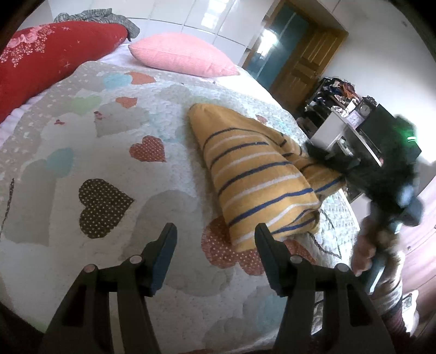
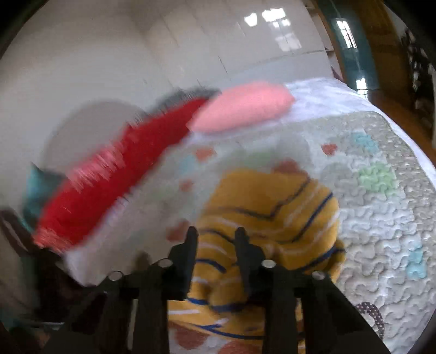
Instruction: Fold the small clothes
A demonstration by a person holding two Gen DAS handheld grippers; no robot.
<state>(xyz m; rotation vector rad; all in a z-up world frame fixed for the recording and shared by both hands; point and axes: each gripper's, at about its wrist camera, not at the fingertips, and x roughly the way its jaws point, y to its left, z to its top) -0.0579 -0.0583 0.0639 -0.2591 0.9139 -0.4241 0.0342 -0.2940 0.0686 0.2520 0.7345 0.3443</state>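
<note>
A yellow garment [image 1: 253, 174] with blue and white stripes lies partly folded on the heart-patterned quilt [image 1: 95, 141]. My left gripper [image 1: 215, 245] hovers open just in front of its near corner, and only quilt shows between the fingers. At the garment's right side my right gripper [image 1: 317, 152] has its tips on a raised fold of the sleeve, and a hand [image 1: 368, 245] holds its handle. The right wrist view is blurred. There my right gripper [image 2: 216, 239] stands narrowly closed with bunched yellow garment [image 2: 272, 201] between its fingers.
A red pillow [image 1: 54, 54] and a pink pillow [image 1: 182, 54] lie at the head of the bed, with a grey cloth [image 1: 95, 16] behind them. Past the bed's right edge are a cluttered table [image 1: 340, 114] and a wooden door [image 1: 305, 70].
</note>
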